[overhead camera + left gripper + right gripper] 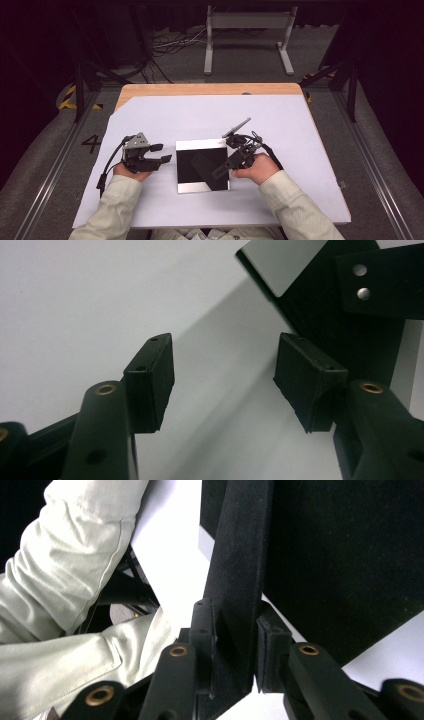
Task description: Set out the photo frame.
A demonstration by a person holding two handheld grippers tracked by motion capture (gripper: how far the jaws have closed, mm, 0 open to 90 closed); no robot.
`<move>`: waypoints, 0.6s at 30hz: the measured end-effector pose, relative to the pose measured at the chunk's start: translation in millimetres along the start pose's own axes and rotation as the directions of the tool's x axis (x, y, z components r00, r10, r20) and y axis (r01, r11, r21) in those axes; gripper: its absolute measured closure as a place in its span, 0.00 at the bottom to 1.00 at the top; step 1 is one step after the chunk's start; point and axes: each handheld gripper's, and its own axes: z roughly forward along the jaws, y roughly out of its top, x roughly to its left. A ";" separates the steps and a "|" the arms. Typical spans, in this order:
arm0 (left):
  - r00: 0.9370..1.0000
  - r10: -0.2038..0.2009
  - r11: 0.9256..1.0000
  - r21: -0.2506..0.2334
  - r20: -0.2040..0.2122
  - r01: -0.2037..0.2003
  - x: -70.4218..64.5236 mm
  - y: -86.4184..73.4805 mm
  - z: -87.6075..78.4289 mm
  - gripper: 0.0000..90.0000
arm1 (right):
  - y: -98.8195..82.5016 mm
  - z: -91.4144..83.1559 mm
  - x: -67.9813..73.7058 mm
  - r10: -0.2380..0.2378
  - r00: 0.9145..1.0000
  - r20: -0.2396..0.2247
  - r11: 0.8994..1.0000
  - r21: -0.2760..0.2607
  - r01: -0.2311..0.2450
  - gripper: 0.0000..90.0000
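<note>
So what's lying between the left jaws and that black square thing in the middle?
Nothing: in the high view only bare white sheet separates the left gripper from the black panel. The left gripper view shows the same, its jaws open over bare sheet.

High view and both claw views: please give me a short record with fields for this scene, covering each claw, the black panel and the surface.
left claw: open, nothing between the pads, beside the frame
right claw: shut on black panel
black panel: flat, dark, held by its edge, over the frame
silver frame: square, dark inside, lies flat at the middle of the sheet
surface: white sheet on a wooden table
person: pale sleeves, one claw in each hand
</note>
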 end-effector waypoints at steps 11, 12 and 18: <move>1.000 -0.001 1.000 -0.001 -0.003 0.001 0.2 -0.2 -0.2 0.46 | -7.6 -1.9 3.9 -0.040 0.999 -0.030 0.999 -0.029 0.039 0.91; 1.000 -0.002 1.000 -0.002 -0.003 0.002 0.2 -0.2 -0.5 0.46 | -7.9 -2.1 4.2 -0.043 0.999 -0.032 0.999 -0.034 0.042 0.92; 1.000 -0.001 1.000 -0.002 -0.001 0.001 -0.1 -0.1 -0.3 0.46 | -8.5 -7.9 4.7 -0.053 0.997 -0.056 0.997 -0.066 0.049 0.95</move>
